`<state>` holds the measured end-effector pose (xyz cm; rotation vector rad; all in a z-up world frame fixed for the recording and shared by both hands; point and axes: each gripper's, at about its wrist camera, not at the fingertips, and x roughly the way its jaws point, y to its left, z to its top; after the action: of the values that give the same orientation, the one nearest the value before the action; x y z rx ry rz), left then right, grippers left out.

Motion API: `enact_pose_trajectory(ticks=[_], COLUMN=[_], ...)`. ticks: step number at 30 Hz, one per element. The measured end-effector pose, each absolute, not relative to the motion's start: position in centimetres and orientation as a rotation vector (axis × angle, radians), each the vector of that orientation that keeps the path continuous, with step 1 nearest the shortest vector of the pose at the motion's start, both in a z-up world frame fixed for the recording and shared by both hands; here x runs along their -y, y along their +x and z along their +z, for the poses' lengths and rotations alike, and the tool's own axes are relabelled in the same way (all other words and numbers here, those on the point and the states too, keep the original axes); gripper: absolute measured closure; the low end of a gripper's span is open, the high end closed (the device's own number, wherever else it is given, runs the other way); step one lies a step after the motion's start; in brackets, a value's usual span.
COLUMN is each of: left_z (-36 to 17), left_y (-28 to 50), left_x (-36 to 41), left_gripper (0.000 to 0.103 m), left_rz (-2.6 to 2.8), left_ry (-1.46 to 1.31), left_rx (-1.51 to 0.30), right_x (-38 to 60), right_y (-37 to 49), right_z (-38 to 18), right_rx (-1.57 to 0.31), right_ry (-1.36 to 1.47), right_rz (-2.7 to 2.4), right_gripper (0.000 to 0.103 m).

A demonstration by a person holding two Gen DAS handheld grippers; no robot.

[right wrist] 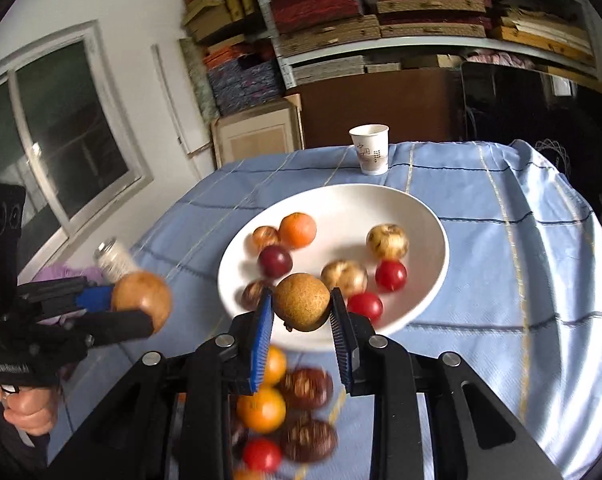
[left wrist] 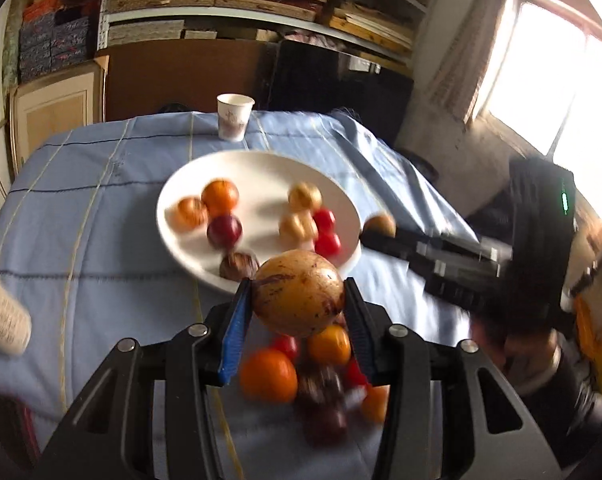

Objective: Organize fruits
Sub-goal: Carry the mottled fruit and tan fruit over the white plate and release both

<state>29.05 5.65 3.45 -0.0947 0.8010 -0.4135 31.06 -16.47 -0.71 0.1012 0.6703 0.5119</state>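
Observation:
A white plate (left wrist: 189, 248) (right wrist: 429, 216) on the blue cloth holds several fruits: oranges, a dark plum (right wrist: 275, 261), tan fruits and red tomatoes (right wrist: 390, 275). My left gripper (left wrist: 299, 304) is shut on a large yellow-brown fruit (left wrist: 299, 292), held above the plate's near rim; it also shows in the right wrist view (right wrist: 141, 300). My right gripper (right wrist: 301, 312) is shut on a small rough brown fruit (right wrist: 302, 301) over the plate's near edge; it shows in the left wrist view (left wrist: 380, 225). A loose pile of oranges, tomatoes and dark fruits (left wrist: 301, 376) (right wrist: 285, 412) lies below both grippers.
A paper cup (left wrist: 235, 117) (right wrist: 371, 149) stands at the table's far edge. A white bottle (left wrist: 1, 316) (right wrist: 115, 262) lies on its side at the left. Shelves and a cabinet stand behind the table.

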Motion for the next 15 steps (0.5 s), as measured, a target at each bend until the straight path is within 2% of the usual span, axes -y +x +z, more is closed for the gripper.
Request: enact_pose_trajectory(ticks=[7, 15], left_z=[0.2, -2.4], left_y=[36.1, 38.6], left_x=[-3.6, -3.4], left_gripper=[0.059, 0.057], left_rz=[-0.347, -0.308], left_ry=[-0.061, -0.056], left_rx=[-0.876, -0.911], right_x=[14.1, 13.5], right_y=[34.3, 35.5], right_z=[-3.4, -5.0], right_rx=[-0.735, -0.755], right_ry=[0.053, -0.013], right_rz=[0.462, 0.442], right_gripper=[0.074, 0.071])
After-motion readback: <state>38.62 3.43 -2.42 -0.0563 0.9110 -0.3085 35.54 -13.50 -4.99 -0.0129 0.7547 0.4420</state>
